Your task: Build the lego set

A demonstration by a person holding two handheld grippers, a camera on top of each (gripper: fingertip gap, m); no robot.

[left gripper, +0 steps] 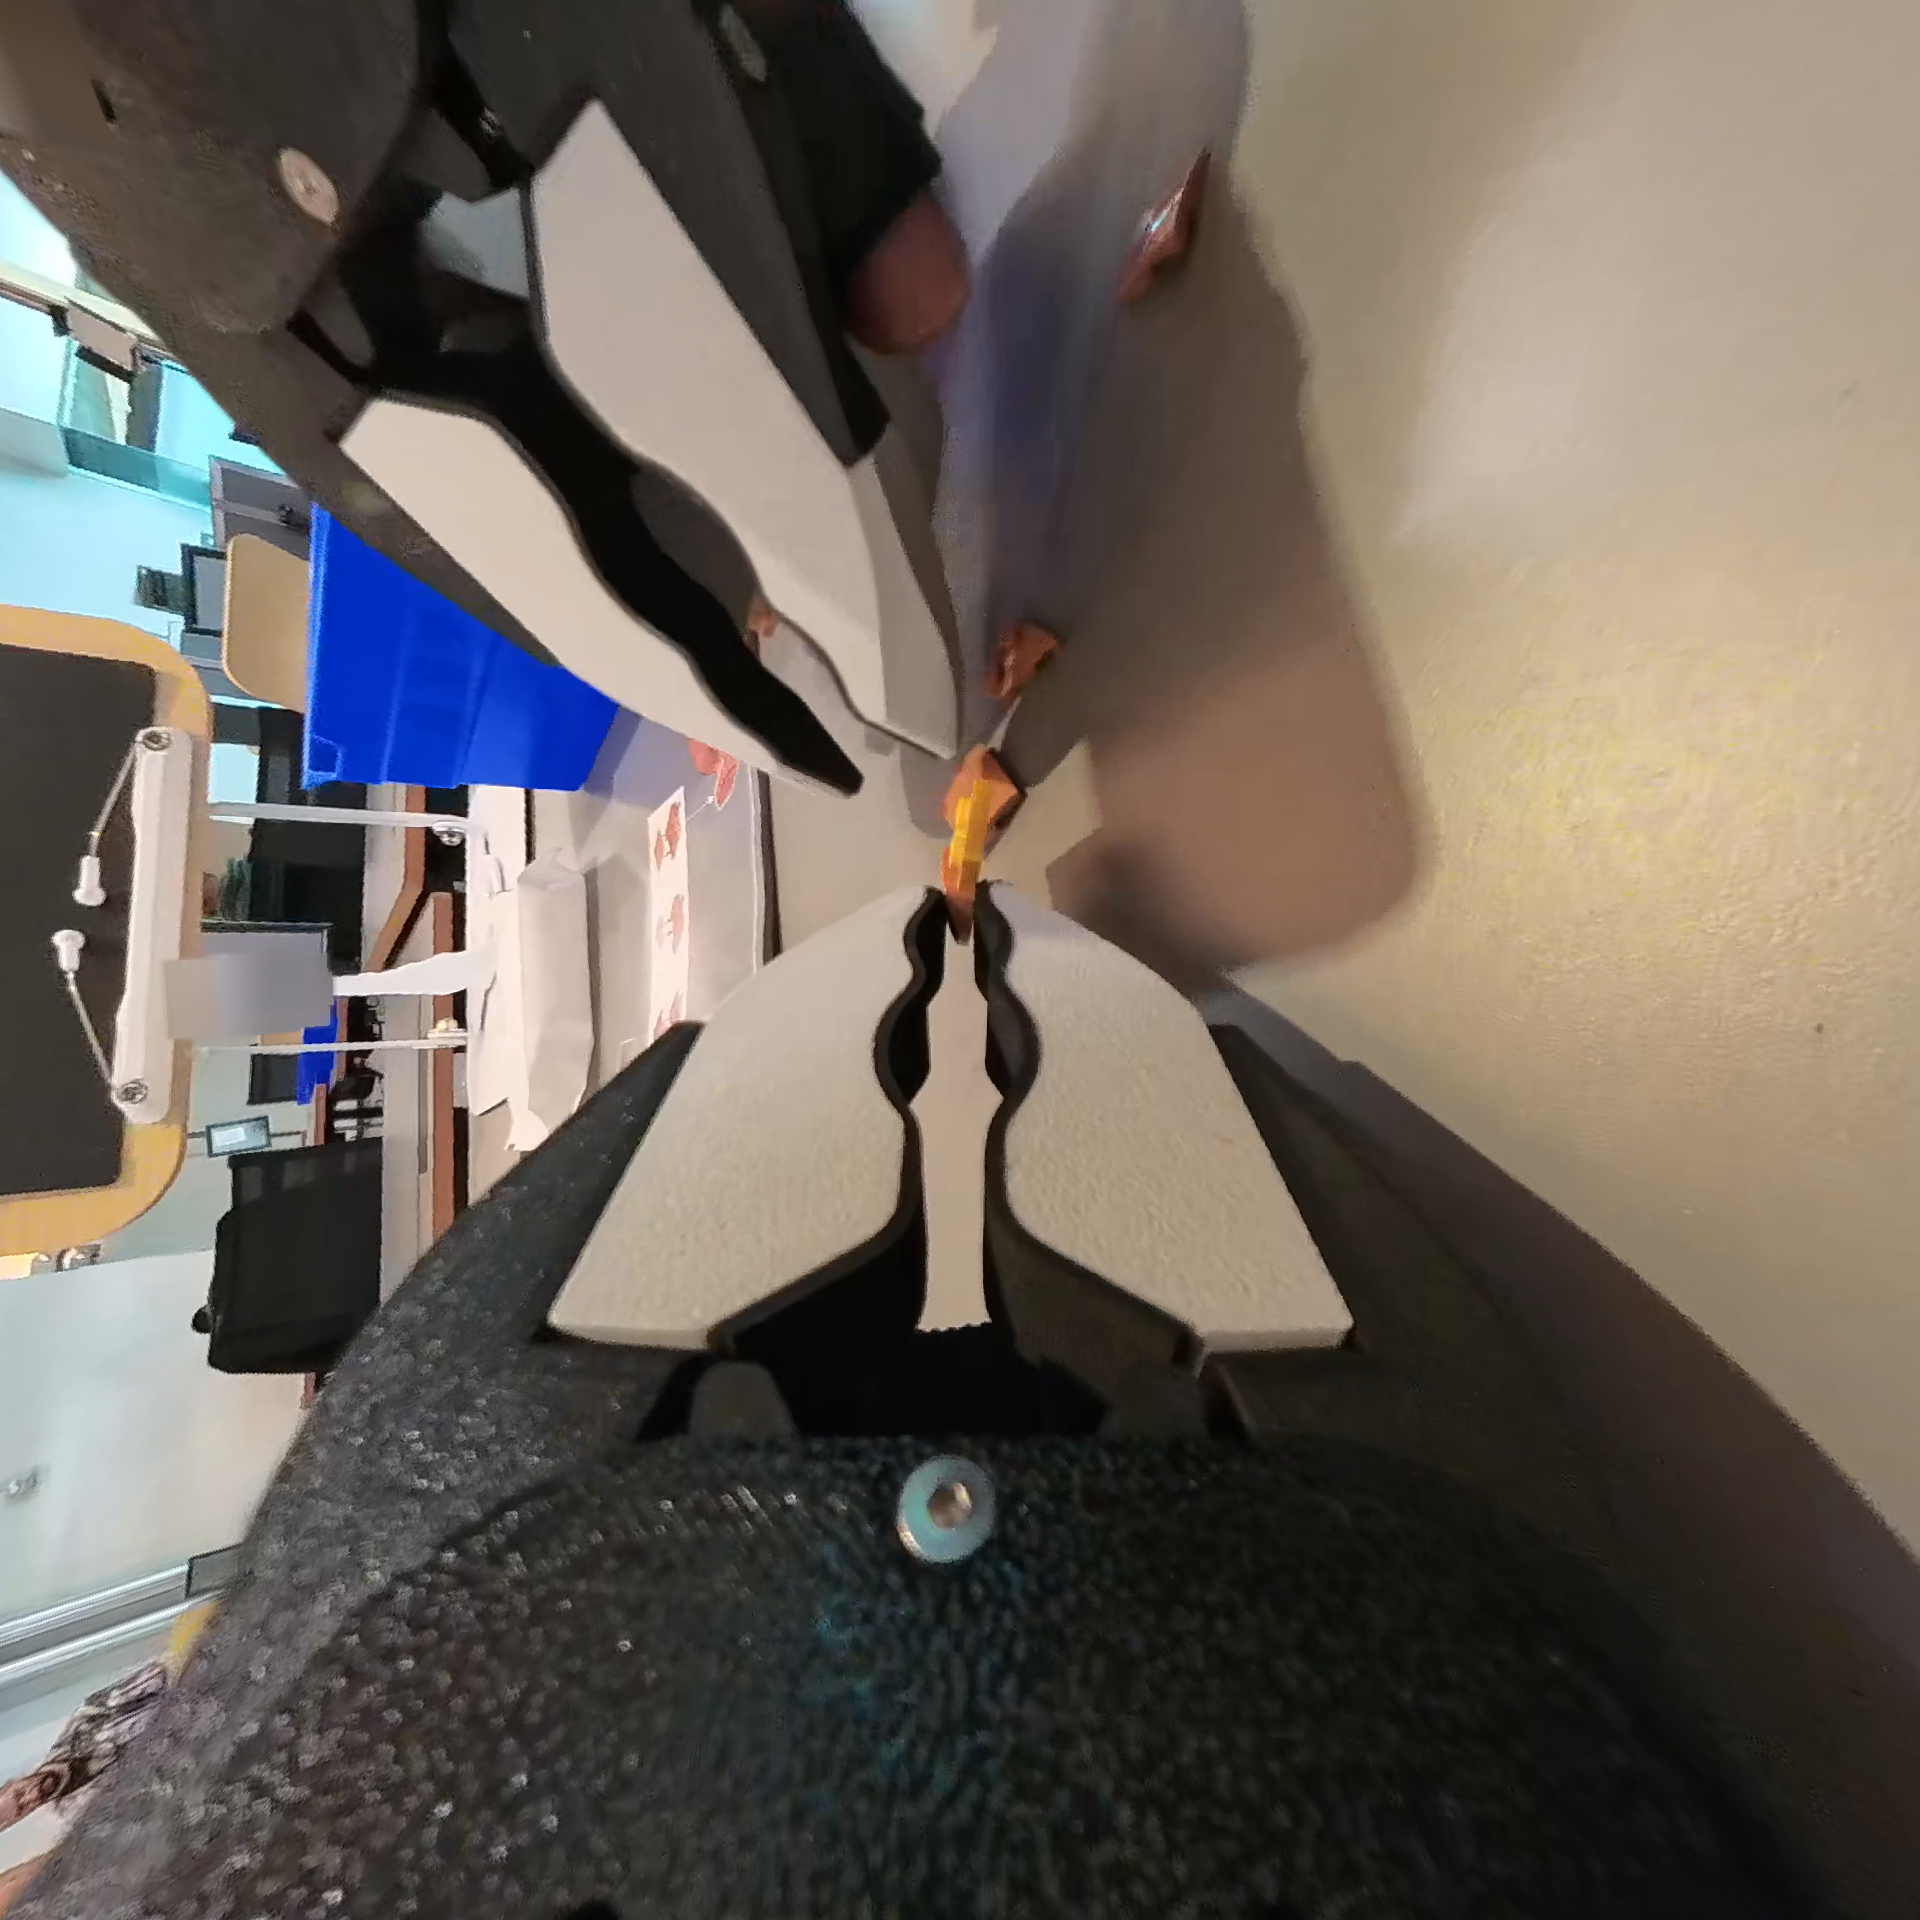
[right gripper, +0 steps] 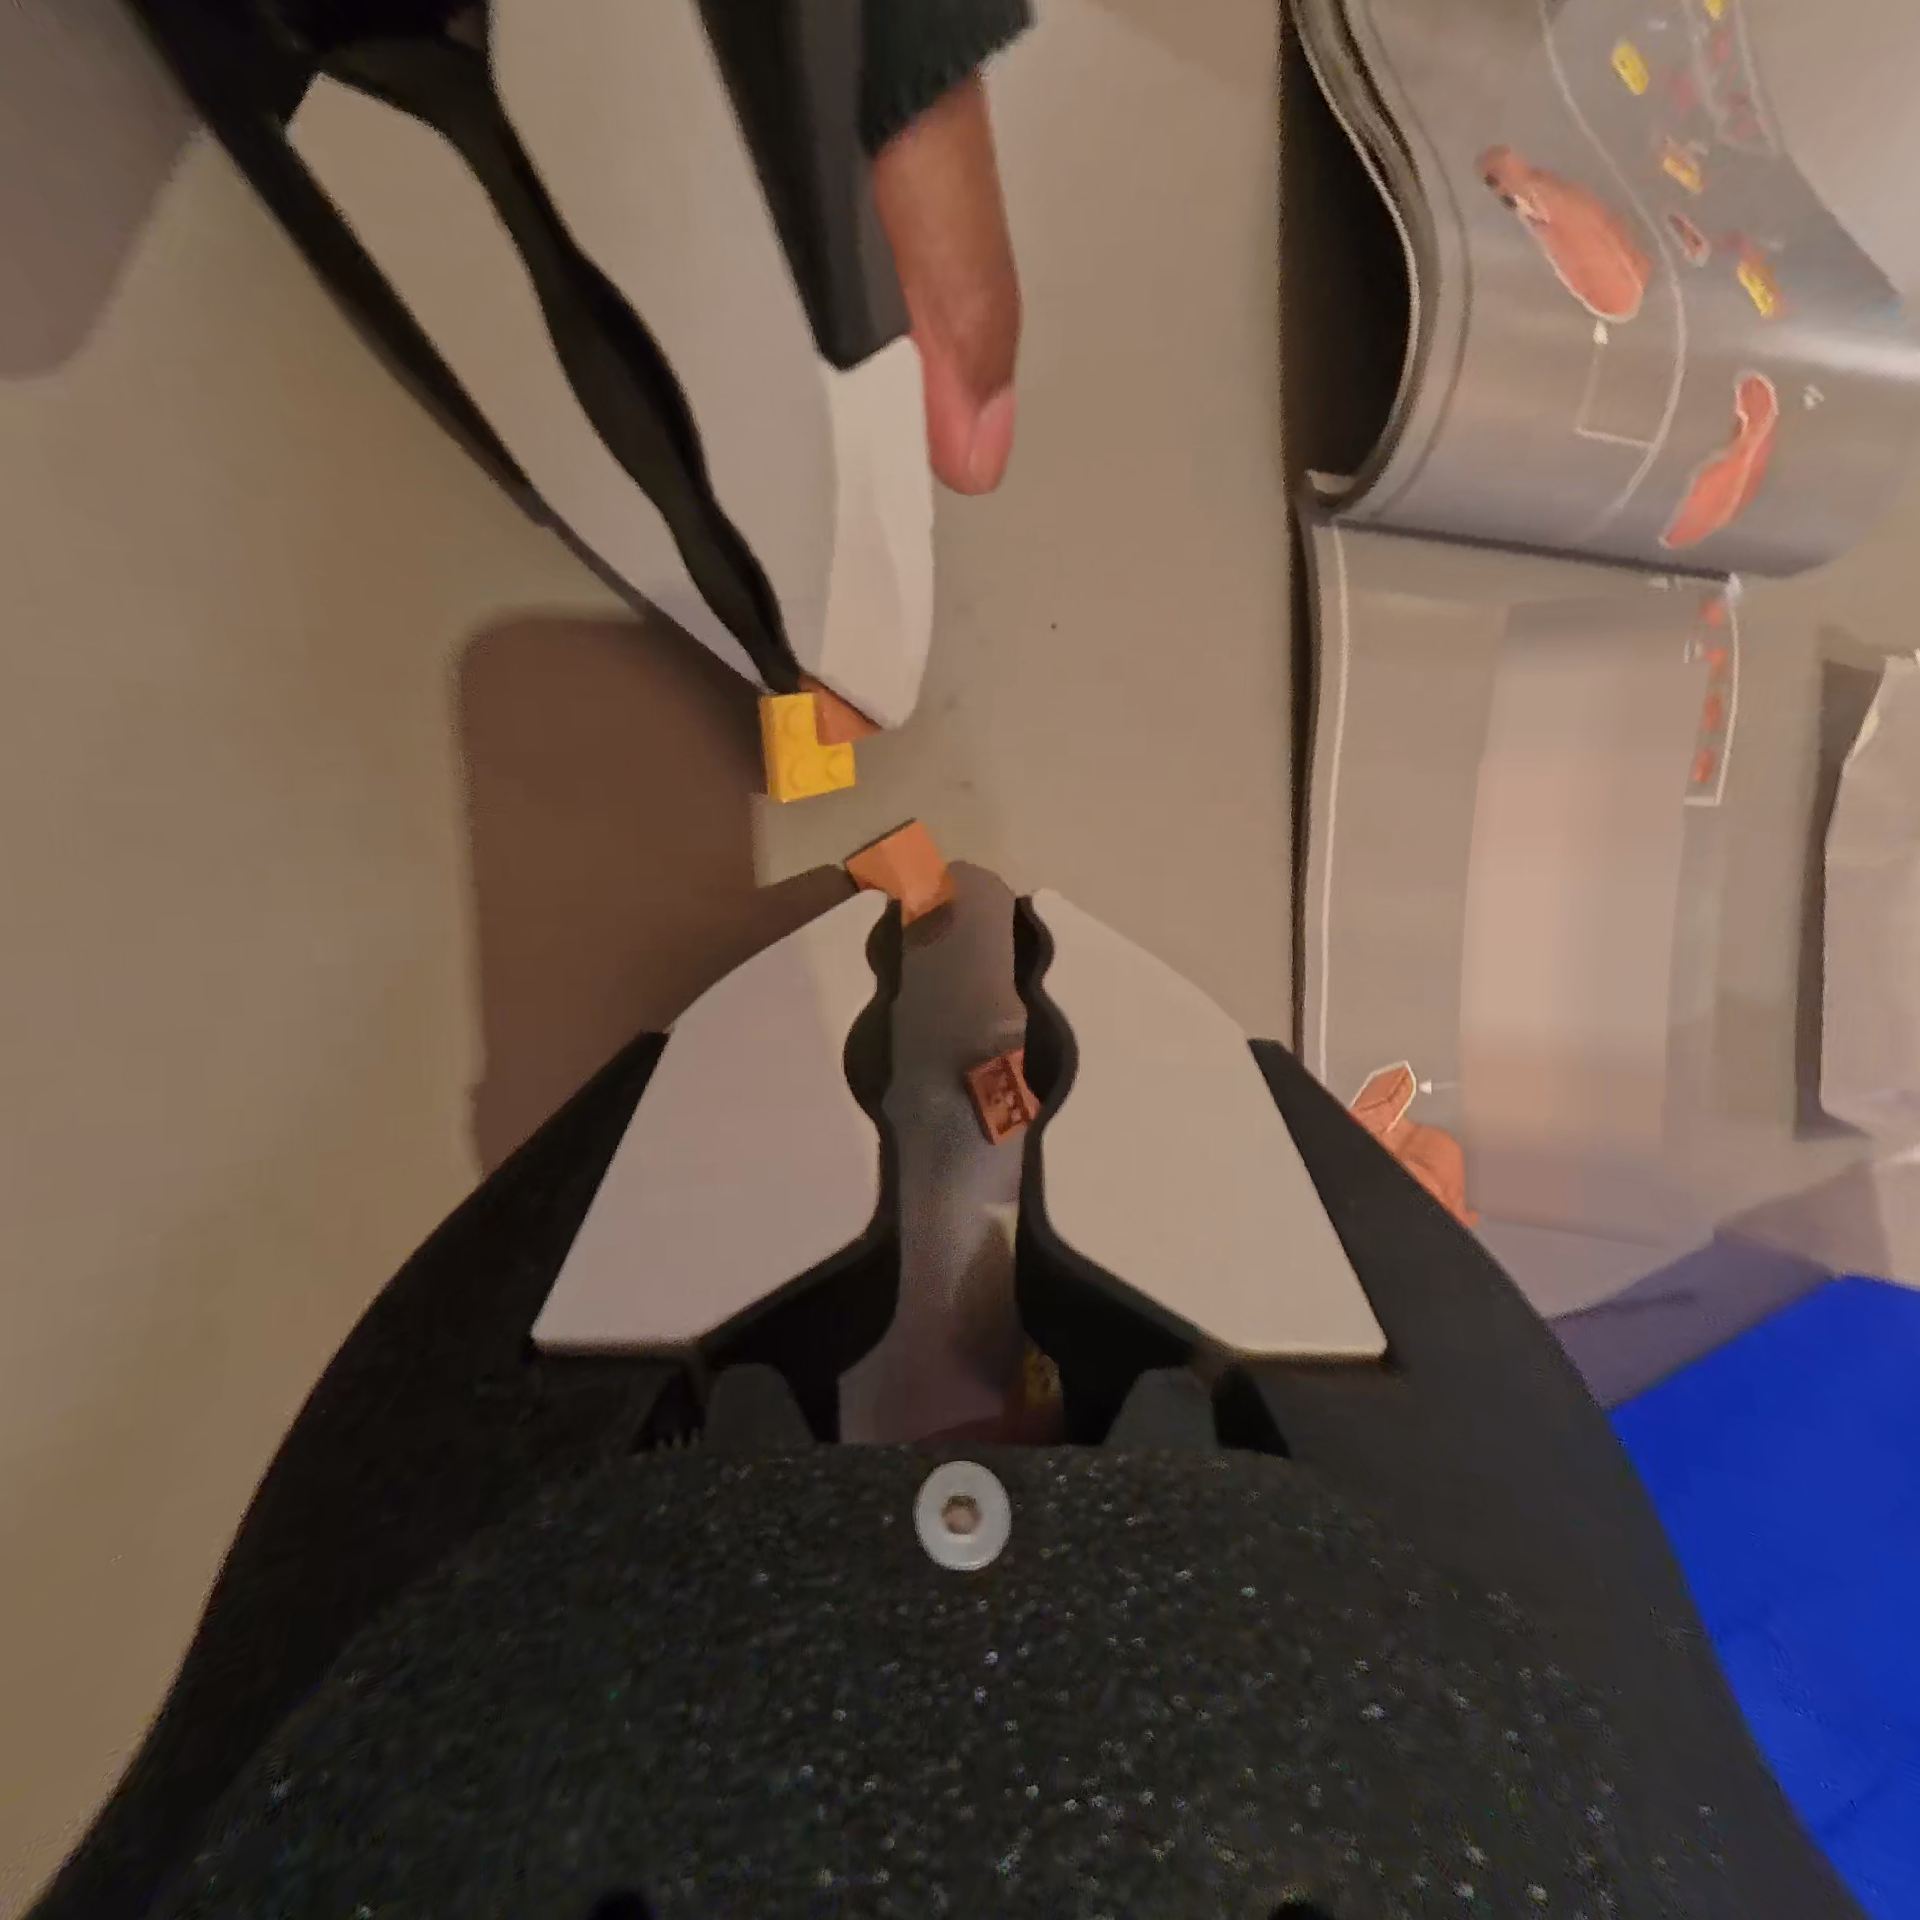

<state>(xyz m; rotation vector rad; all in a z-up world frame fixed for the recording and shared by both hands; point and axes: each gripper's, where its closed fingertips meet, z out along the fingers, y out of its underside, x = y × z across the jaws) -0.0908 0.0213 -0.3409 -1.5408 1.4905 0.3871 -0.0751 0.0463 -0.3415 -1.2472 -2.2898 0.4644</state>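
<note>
At the very tips of the left tongs [left gripper: 961,920] a small orange block [left gripper: 961,902] is pinched, both black pads closed on it. A yellow corner plate [left gripper: 968,831] sits on the block and juts out past the tips. The right tongs [right gripper: 956,902] stand apart, gripping nothing. A second orange block [right gripper: 899,868] lies against the tip of one finger, while the other finger is clear of it. I cannot tell whether this block rests on the counter [right gripper: 260,935] or hangs free. The two pairs of tongs point tip to tip, with the yellow plate just beyond the loose block. The right wrist view shows the plate face-on, so its L outline and studs can be read, where the left wrist view shows only its thin edge. Between its own fingers the right view also shows a small brown piece [right gripper: 1003,1101] on the counter below. Farther off to one side are an open picture booklet [right gripper: 1558,343] and a blue bin [right gripper: 1787,1507]. The left view alone shows further orange pieces [left gripper: 1023,660] on the counter beyond the right tongs.
</note>
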